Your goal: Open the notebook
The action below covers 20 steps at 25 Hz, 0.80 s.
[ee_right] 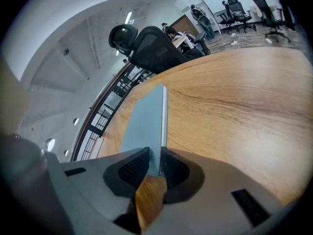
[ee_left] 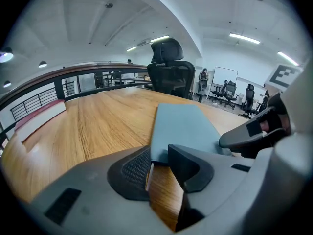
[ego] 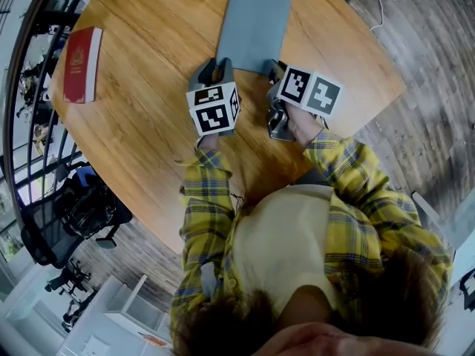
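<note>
A closed grey-blue notebook point(ego: 254, 28) lies flat on the round wooden table point(ego: 148, 132), just beyond both grippers. My left gripper point(ego: 214, 71) is at its near left corner. In the left gripper view that corner point(ee_left: 183, 124) sits wedged between the jaws of the left gripper point(ee_left: 159, 160), with both pads touching it. My right gripper point(ego: 276, 71) is rolled on its side at the near right corner. In the right gripper view, the right gripper point(ee_right: 157, 163) has its pads pressed on the two faces of the notebook's edge point(ee_right: 144, 121).
A red book point(ego: 82, 64) lies near the table's left edge, far from the grippers. A black office chair point(ee_left: 171, 75) stands behind the far side of the table. Another chair point(ego: 74, 213) is on the floor, lower left.
</note>
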Tool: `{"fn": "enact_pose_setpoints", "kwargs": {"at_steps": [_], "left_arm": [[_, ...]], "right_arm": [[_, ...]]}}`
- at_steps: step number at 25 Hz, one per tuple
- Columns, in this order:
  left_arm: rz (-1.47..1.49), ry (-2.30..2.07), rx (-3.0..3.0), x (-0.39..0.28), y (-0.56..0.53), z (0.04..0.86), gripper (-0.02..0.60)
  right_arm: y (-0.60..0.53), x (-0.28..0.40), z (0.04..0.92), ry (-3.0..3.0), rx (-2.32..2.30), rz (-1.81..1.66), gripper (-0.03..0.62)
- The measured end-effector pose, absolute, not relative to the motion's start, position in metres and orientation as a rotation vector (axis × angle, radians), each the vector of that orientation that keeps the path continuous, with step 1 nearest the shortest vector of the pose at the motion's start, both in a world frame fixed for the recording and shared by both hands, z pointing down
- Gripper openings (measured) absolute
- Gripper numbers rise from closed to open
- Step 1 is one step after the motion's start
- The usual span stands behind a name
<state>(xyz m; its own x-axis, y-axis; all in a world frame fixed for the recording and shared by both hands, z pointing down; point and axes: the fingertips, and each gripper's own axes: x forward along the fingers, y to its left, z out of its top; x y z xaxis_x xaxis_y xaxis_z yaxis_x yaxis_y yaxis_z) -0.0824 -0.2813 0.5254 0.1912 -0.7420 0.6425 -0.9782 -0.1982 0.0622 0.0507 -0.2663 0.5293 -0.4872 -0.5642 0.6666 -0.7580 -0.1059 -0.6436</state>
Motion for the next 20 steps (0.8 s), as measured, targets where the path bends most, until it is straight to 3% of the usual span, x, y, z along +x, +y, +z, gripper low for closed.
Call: {"fn": "enact_pose_setpoints", "kwargs": {"at_steps": [20], "left_arm": [[0.663,-1.610,2.009,-0.083,-0.281,0.526,0.113]], "right_arm": [[-0.267,0.052,0.514,-2.094,1.478,1.820,0.084]]}}
